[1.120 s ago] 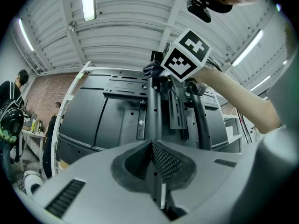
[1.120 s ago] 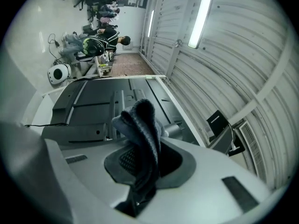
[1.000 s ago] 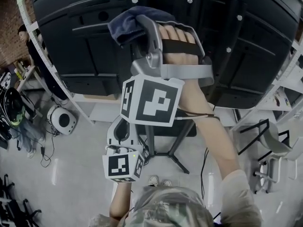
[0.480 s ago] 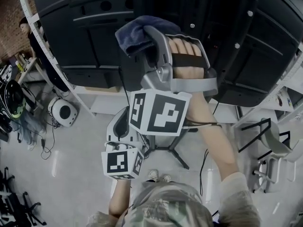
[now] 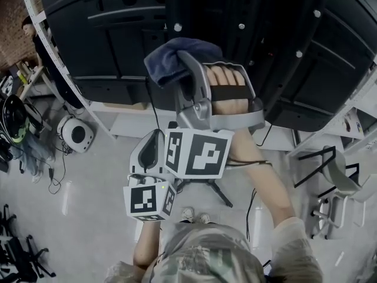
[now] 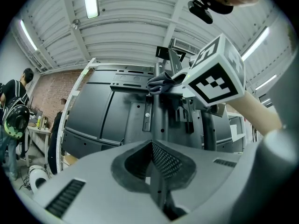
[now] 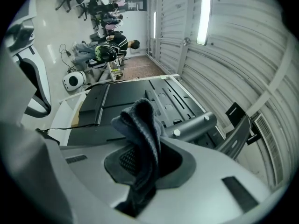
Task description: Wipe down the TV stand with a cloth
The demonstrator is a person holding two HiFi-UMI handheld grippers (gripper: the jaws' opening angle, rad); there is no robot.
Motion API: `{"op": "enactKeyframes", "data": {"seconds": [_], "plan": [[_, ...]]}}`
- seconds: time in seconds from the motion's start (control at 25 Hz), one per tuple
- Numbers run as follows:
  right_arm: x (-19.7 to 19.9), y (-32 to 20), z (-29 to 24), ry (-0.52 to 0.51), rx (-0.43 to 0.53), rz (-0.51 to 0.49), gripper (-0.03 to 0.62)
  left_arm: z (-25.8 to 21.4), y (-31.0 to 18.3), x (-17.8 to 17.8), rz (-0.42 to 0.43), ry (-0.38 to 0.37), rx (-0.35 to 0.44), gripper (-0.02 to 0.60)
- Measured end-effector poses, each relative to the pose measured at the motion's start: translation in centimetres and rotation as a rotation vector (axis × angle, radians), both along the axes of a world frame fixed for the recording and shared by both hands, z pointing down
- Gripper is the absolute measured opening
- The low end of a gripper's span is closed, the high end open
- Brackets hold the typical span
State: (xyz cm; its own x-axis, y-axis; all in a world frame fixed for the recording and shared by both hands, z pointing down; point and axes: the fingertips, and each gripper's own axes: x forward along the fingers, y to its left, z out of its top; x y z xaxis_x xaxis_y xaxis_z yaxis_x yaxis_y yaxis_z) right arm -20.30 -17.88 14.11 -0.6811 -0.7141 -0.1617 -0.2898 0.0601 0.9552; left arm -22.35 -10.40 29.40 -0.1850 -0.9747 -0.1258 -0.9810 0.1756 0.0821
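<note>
Cloth in right tool

Head view looks steeply down from above the person, close over the left gripper and right gripper, with the black rear panel up top and floor below. Left gripper view sits low, facing up along its jaws at the same panel and the ceiling, also catching the right gripper. Right gripper view rides tight behind the cloth, looking along that panel.
</note>
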Motion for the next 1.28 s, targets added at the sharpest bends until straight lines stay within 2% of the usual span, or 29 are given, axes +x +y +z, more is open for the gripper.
{"op": "enactKeyframes", "data": {"seconds": [0.48,1.28], "plan": [[0.0,-0.2,4.2,0.054,-0.047,-0.012,0.057,1.4,1.0,-1.5,-0.043,0.014,-0.02,0.015],[0.1,0.4,12.9,0.139,-0.186,-0.028,0.057,3.5,0.6,-1.0,-0.046,0.049,-0.048,0.015]]}}
